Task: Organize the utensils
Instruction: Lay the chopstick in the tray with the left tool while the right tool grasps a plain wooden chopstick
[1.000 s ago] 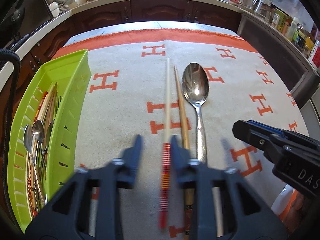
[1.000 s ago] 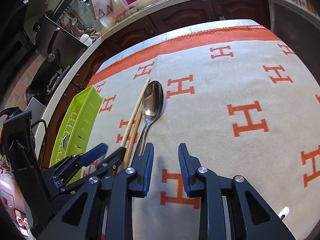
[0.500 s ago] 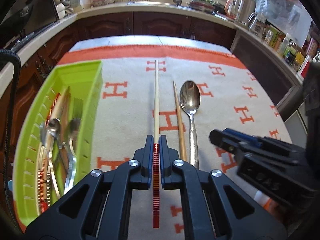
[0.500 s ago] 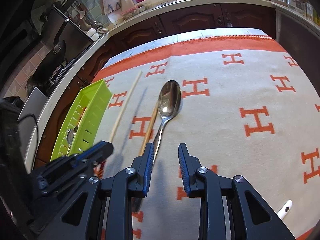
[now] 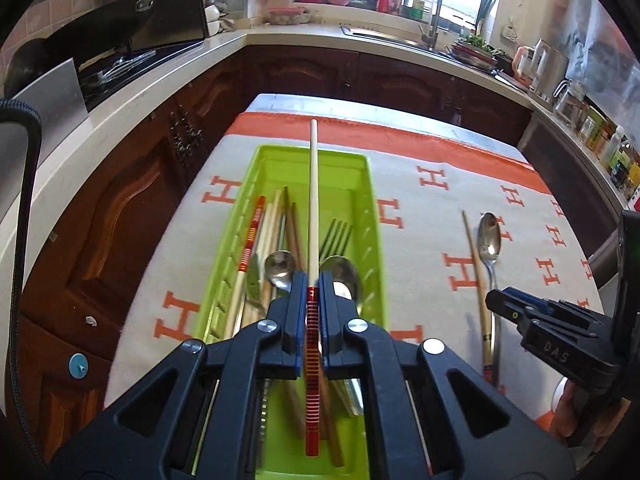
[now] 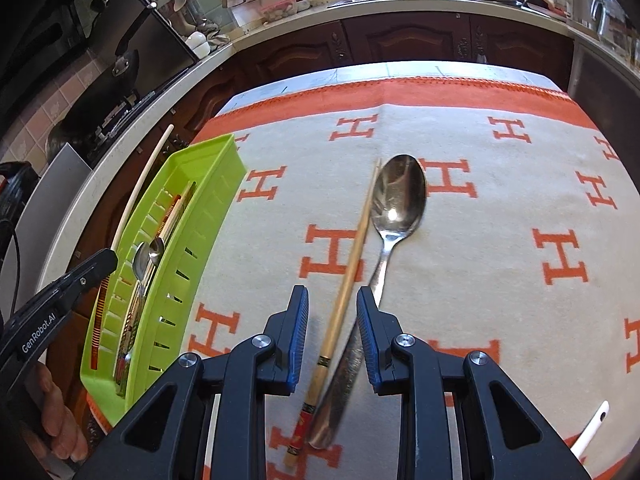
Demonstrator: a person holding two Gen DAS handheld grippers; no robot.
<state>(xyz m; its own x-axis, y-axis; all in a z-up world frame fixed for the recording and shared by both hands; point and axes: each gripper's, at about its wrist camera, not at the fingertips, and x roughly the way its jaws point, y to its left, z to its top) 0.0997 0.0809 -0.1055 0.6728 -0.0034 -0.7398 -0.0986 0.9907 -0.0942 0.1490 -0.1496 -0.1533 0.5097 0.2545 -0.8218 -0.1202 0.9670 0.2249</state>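
Note:
My left gripper is shut on a pale chopstick with a red striped handle and holds it lengthwise above the green tray. The tray holds several chopsticks, spoons and a fork. My right gripper is open, its fingers either side of a wooden chopstick and close to the handle of a metal spoon, both lying on the cloth. In the left wrist view that chopstick and spoon lie right of the tray.
The table wears a beige cloth with orange H marks and an orange border. A white handle pokes in at the front right. Dark kitchen cabinets and a counter surround the table.
My left gripper closed on the striped chopstick, lifted it and carried it left to above the green tray. My right gripper moved left, over the wooden chopstick and spoon.

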